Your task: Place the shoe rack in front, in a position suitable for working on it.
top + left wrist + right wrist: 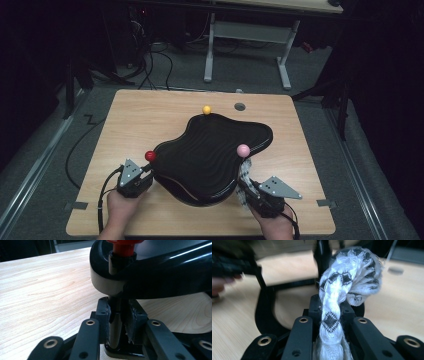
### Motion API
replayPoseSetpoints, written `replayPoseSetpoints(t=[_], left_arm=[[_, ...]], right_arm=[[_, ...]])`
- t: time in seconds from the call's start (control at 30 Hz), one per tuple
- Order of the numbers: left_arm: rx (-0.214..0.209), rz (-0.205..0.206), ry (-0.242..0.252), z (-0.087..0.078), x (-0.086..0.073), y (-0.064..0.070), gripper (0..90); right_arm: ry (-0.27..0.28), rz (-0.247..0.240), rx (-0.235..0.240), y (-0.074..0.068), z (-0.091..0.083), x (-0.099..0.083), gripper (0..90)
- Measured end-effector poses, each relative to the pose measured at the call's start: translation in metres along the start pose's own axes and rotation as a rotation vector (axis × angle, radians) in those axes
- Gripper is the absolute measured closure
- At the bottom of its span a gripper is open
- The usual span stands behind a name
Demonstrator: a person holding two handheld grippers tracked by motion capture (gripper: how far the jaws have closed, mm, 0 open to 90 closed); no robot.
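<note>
Rope (332,312) btwn right jaws; post (115,322) btwn left jaws.

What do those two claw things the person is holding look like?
Each claw, left claw and right claw, is black, with a grey three-cornered plate dotted with small holes on top. Brass-coloured rivets sit in the jaw links. A black cable trails from the left one.

No text, label, brand, number or sign can be read on anything in these views.
</note>
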State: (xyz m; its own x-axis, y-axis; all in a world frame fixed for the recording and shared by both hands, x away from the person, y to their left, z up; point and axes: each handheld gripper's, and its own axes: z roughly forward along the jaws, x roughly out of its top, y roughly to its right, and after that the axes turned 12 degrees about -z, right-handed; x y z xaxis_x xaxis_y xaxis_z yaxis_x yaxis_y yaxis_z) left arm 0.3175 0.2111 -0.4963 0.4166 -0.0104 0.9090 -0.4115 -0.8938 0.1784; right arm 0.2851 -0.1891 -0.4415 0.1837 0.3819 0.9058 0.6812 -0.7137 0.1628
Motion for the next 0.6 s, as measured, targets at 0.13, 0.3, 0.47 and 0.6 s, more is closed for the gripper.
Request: replayPoseSetpoints(t=[0.13, 0.3, 0.47, 0.6], left_arm=[[0.002, -0.010, 0.001, 0.000, 0.000, 0.001, 73.3], [0.004, -0.016, 0.004, 0.001, 0.000, 0.001, 72.8], [-0.011, -0.007, 0.000, 0.006, 0.001, 0.007, 72.9], [-0.041, 0.009, 0.008, 0.029, 0.007, 0.018, 72.9]], right_arm=[[-0.103, 0.013, 0.028, 0.000, 0.018, -0.023, 77.9], [-0.247, 0.047, 0.104, 0.004, 0.043, -0.055, 77.7], [-0.258, 0.013, 0.078, 0.005, 0.039, -0.052, 77.7], [-0.262, 0.030, 0.040, 0.014, 0.026, -0.057, 77.7]])
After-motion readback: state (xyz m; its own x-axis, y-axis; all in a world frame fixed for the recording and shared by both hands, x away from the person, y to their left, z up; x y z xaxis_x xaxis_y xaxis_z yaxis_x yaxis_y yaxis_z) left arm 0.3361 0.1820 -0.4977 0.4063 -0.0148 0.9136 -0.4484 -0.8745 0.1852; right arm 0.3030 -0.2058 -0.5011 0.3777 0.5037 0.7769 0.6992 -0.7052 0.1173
